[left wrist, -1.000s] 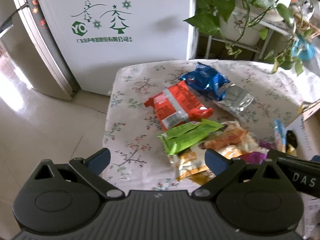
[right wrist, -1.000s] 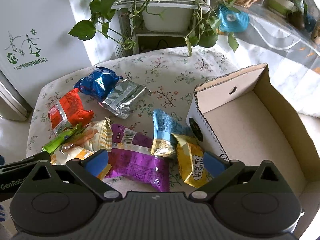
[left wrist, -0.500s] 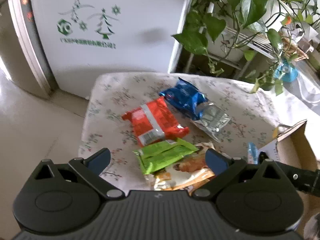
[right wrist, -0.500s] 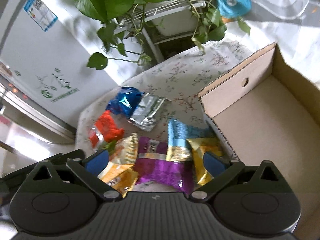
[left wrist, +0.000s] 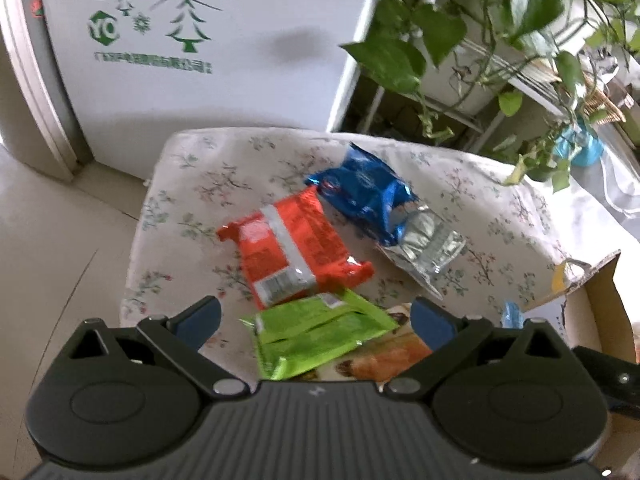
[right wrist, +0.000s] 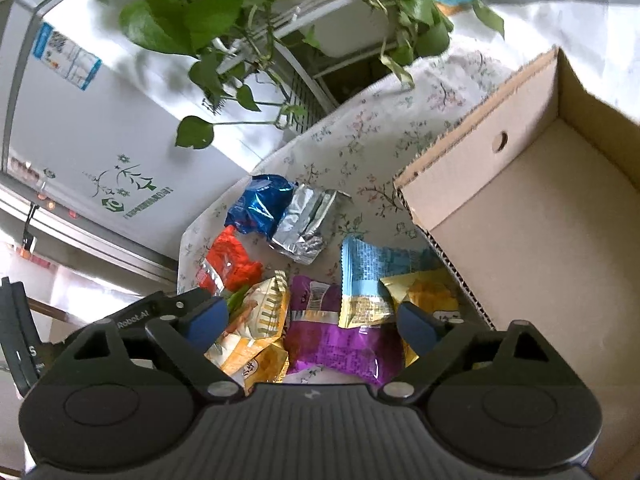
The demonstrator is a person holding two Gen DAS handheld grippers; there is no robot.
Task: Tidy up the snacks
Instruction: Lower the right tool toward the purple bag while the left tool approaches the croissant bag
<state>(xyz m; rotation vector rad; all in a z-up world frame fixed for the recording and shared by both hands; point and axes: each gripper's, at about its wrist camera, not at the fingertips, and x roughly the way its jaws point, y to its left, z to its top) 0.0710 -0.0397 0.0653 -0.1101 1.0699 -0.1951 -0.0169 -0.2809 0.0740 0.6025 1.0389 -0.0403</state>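
- The left gripper (left wrist: 316,316) hovers with its blue-padded jaws wide apart above the glossy green snack packet (left wrist: 320,334), clear of it.
- The right gripper (right wrist: 310,320) has just been closing a little; its jaws stand apart over the purple foil packet (right wrist: 340,340), with no pad pressing on it.
- On the floral tablecloth (left wrist: 248,168) lie an orange-red packet (left wrist: 292,248), and farther off a blue foil packet (left wrist: 360,192) touching a silver one (left wrist: 428,240).
- A light-blue packet (right wrist: 364,276) and a yellow one (right wrist: 428,292) lie just beside the open cardboard box (right wrist: 540,240) on the right.
- A white fridge (left wrist: 200,40) stands beyond.
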